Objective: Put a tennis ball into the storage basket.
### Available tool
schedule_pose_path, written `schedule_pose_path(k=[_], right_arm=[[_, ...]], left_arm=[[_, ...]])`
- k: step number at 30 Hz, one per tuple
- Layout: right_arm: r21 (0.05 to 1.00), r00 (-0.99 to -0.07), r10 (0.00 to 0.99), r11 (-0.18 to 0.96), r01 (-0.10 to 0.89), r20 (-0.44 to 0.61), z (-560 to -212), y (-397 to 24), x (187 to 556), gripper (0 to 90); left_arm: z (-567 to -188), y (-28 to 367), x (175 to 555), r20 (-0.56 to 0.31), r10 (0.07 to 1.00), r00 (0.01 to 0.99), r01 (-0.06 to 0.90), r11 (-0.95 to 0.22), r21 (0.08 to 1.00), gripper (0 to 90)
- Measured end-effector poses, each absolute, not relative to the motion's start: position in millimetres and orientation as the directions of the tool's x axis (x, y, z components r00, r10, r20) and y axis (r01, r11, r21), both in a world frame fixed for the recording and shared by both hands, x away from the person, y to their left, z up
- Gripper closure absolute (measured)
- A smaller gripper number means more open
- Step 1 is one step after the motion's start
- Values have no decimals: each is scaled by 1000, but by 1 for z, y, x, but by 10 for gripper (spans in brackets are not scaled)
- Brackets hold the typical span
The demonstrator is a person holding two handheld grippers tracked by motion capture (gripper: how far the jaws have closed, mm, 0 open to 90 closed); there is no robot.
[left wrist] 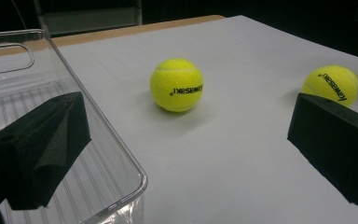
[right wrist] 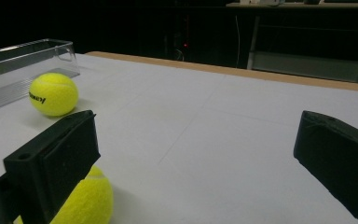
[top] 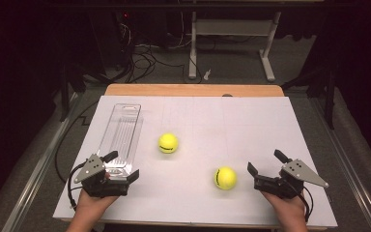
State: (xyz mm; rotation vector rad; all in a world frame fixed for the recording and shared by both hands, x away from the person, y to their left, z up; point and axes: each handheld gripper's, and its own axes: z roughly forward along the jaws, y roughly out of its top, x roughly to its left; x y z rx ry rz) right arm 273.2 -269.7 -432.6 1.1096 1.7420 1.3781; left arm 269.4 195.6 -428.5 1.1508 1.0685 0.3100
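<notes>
Black foam jaws of the left gripper [top: 119, 166] stood wide apart with nothing between them, one jaw hanging over the near end of the clear plastic tray [top: 121, 130]. On the other side of the white table [top: 251, 121] the right gripper [top: 265, 163] was spread just as wide and empty, the nearer yellow tennis ball [top: 225, 178] lying just beside its left jaw. Farther off, the second tennis ball [top: 168, 143] rested near the tray, apart from it
</notes>
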Motion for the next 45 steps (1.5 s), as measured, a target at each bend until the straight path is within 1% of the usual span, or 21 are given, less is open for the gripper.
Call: schedule_pose_path(k=[14,24,30,40,45], right_arm=[[971,-438,899,109,214,-4,-433,-268,272,6],[972,-440,898,110,210,-7,-433,-270,272,5],[972,-436,900,98,213,5,-434,-272,272,5],[972,-436,900,98,215,6,-435,-271,272,4],[972,-434,901,93,216,10,-435,-273,272,4]], left_arm=[[-426,206,272,-524,698,489,291,435,852,3],[-425,218,274,-500,731,464,267,423,866,4],[-424,231,276,-510,739,440,252,444,860,5],[-422,262,281,-555,734,392,239,501,832,5],[-422,270,283,-579,724,375,236,529,815,5]])
